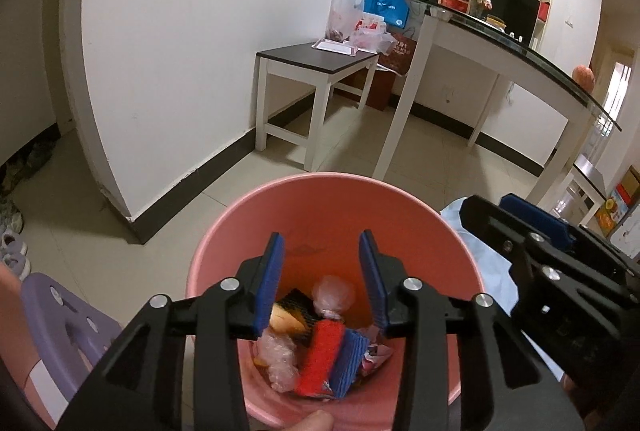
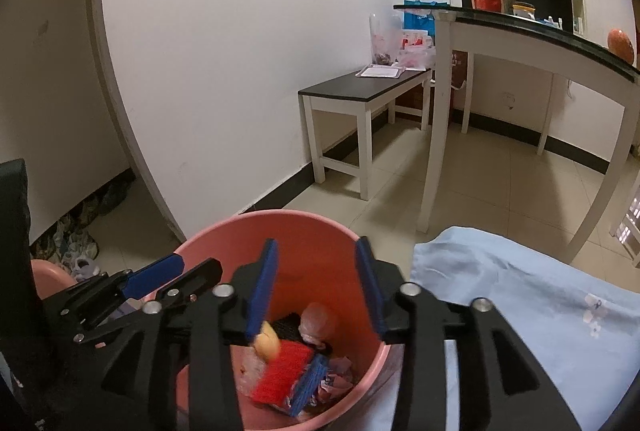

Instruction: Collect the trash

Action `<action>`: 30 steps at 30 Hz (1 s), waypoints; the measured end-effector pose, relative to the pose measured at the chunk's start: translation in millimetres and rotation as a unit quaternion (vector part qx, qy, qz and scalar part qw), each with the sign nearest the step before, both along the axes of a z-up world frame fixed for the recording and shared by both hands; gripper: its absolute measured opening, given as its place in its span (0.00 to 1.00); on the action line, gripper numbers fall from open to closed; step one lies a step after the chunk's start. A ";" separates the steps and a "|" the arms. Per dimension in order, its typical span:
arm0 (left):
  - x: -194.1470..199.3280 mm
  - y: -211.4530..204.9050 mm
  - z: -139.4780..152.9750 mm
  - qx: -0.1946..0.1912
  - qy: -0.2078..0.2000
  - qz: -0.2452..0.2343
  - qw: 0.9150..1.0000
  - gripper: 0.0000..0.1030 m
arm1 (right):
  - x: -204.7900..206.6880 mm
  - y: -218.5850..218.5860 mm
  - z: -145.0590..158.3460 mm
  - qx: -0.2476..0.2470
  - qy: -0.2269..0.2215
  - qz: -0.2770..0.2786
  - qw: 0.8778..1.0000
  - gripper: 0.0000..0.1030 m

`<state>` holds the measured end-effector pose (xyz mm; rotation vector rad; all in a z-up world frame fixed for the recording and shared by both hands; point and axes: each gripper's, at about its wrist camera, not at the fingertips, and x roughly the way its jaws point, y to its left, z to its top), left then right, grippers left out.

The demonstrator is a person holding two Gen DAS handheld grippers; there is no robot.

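Jaws: L gripper [image 1: 322, 281] + R gripper [image 2: 316, 287] apart, empty | above pink bin [image 1: 460, 251] w/ trash

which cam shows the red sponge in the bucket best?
Left wrist: the red sponge lies unblocked between the open jaws, sharp and near centre. Right wrist shows it too, but blurrier and lower in the pink bucket.

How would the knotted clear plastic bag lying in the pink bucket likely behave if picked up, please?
The knotted clear plastic bag looks thin and crinkled, so probably floppy and light. Its glossy film may slip between pads; pinching the knot seems safer.
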<state>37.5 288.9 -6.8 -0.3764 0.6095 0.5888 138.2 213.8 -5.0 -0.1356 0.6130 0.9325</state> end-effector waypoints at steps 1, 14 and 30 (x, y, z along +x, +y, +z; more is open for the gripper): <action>-2.2 -0.7 1.4 0.000 -0.002 0.000 1.000 0.38 | -2.5 -1.8 2.2 0.001 -0.002 0.001 1.000 0.42; -34.4 -35.3 30.7 -0.005 -0.031 -0.006 0.999 0.39 | -31.6 -67.1 26.4 0.014 0.001 0.004 1.000 0.54; -70.7 -130.1 54.4 0.001 -0.043 -0.017 0.999 0.39 | -102.8 -176.7 39.6 0.010 -0.022 -0.007 1.000 0.64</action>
